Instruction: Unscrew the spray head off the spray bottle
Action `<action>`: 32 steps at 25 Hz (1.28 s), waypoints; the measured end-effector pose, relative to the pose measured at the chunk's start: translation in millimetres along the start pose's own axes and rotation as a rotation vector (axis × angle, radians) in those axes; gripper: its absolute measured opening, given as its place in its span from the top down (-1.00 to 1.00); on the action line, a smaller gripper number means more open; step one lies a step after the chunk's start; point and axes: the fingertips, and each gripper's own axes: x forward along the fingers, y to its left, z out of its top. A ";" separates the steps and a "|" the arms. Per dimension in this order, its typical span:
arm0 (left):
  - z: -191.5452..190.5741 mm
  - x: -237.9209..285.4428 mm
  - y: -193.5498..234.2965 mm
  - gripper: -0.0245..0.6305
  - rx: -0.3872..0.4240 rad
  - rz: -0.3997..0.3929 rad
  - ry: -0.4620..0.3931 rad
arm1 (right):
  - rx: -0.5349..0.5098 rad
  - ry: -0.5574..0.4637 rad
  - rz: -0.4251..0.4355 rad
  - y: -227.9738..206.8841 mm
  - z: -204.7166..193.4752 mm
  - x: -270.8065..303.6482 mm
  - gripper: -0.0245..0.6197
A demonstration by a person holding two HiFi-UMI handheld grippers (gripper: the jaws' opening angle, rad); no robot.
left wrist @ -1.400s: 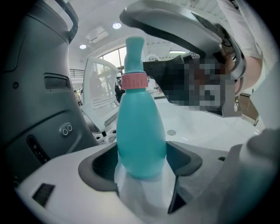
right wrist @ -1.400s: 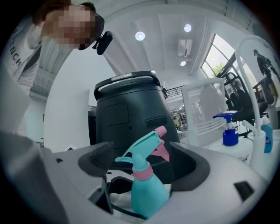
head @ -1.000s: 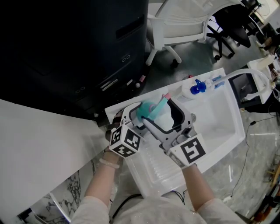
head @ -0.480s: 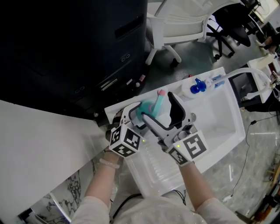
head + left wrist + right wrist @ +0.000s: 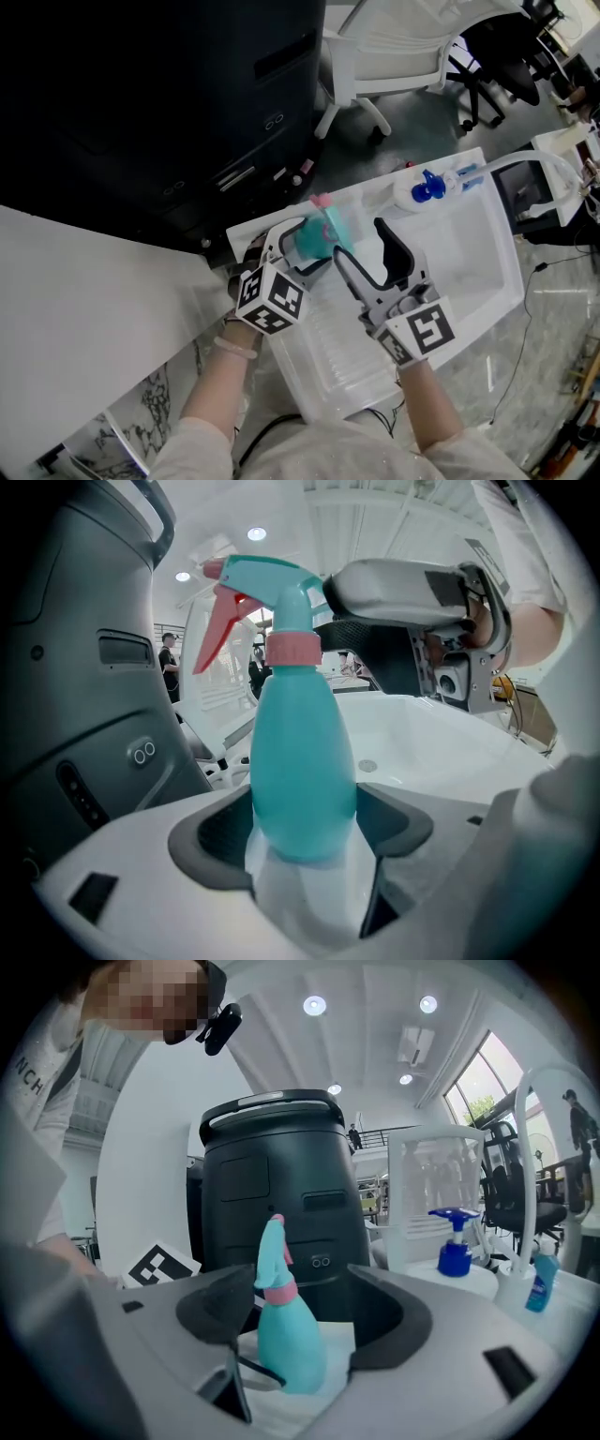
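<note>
Left gripper clamps the teal bottle upright by its body, over the sink's far left corner. Right gripper is just right of the spray head. Its jaws are wide, have just been closing, and hold nothing.

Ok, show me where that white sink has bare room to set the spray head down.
Free: the basin, bare from the blue pump bottle on the back rim to the near rim; also the ribbed drainboard at the near end. Crowded: the back-left corner, where the left gripper clamps the spray bottle.
</note>
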 end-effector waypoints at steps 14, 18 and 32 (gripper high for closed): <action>0.8 0.3 -0.4 -0.14 -0.003 -0.002 0.002 | 0.007 -0.081 0.048 5.9 10.3 -14.1 0.20; 0.6 -0.2 -0.7 -0.14 -0.002 -0.002 0.001 | -0.183 0.004 0.075 26.9 -5.5 -1.8 0.24; 0.4 -0.3 -0.8 -0.14 -0.002 0.003 0.006 | -0.337 0.070 0.026 30.6 -9.2 31.7 0.44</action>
